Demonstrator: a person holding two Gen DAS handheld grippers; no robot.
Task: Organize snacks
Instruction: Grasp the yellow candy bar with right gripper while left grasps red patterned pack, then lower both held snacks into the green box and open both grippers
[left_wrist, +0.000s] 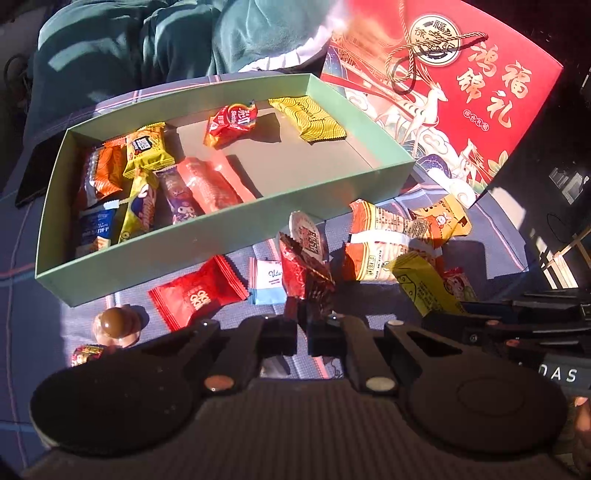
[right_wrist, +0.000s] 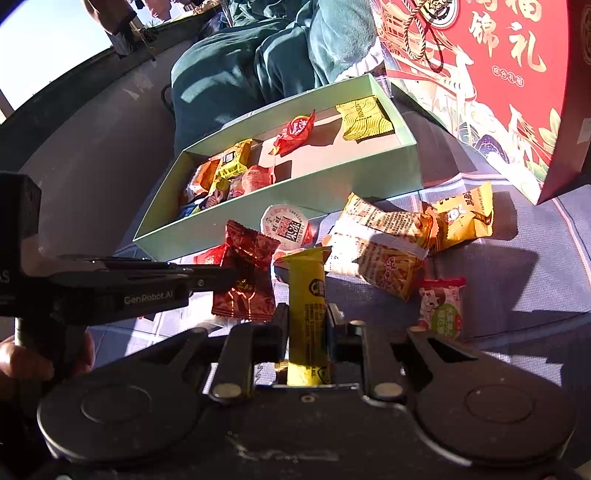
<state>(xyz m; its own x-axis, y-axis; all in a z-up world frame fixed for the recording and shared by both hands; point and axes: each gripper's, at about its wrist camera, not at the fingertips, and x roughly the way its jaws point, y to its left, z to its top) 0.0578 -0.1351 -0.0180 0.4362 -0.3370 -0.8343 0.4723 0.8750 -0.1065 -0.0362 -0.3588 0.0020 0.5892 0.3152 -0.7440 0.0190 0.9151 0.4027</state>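
Observation:
My left gripper is shut on a dark red foil packet, which hangs just above the blue cloth. In the right wrist view the same left gripper comes in from the left, pinching that red packet. My right gripper is shut on a long yellow stick packet that stands upright between its fingers; in the left wrist view this yellow packet shows at the right. The pale green box lies behind, with several wrapped snacks piled at its left end and a red and a yellow packet further right.
Loose on the cloth in front of the box lie a red packet, a white-blue packet, a round lidded cup, orange-white bags, a yellow bag and a chocolate ball. A red gift box stands at the back right.

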